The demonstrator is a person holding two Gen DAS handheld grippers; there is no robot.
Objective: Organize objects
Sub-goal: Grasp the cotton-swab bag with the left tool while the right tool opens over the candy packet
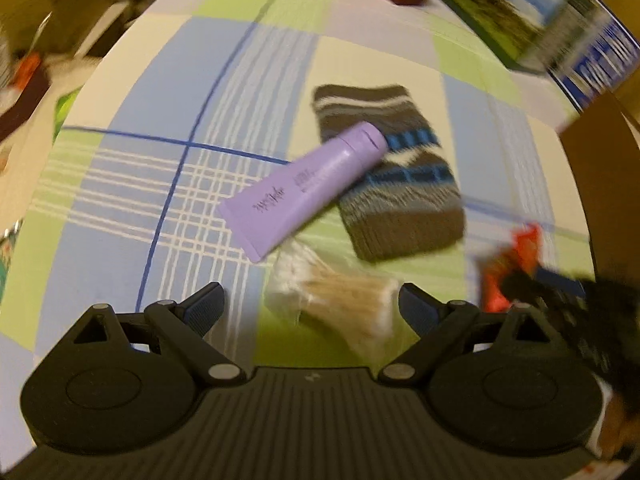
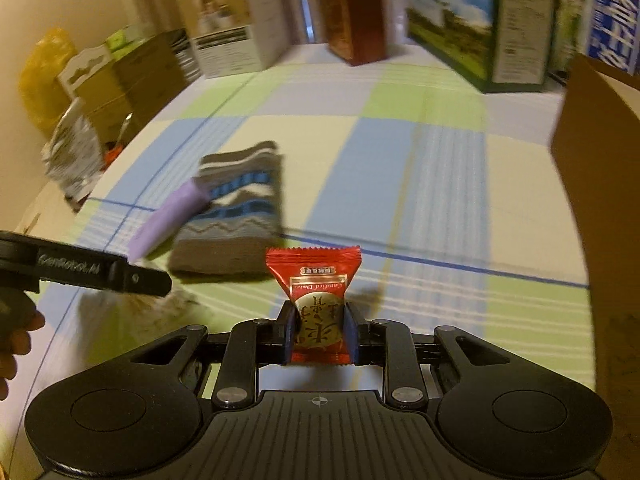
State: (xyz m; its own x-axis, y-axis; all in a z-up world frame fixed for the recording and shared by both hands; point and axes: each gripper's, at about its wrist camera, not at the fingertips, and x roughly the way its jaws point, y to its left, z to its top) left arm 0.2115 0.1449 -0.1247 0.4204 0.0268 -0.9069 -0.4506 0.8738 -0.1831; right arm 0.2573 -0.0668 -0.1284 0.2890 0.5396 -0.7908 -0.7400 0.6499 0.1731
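My right gripper (image 2: pixel 318 332) is shut on a red sweet packet (image 2: pixel 316 276), which stands upright between the pads, lifted off the checked tablecloth (image 2: pixel 400 160). My left gripper (image 1: pixel 310 296) is open, with its fingers on either side of a clear packet of cotton swabs (image 1: pixel 340 304) lying below it. Just beyond, a purple tube (image 1: pixel 304 188) rests with its cap end on a folded grey and blue striped sock (image 1: pixel 396 184). In the left wrist view the red sweet packet (image 1: pixel 512 264) shows blurred at the right. In the right wrist view the sock (image 2: pixel 236 208) and the tube (image 2: pixel 168 216) lie to the left.
A brown cardboard box wall (image 2: pixel 600 200) stands at the right. Along the far edge are a white carton (image 2: pixel 236 24), a dark red box (image 2: pixel 360 20) and a green printed box (image 2: pixel 480 28). Bags and boxes (image 2: pixel 100 80) crowd the left edge.
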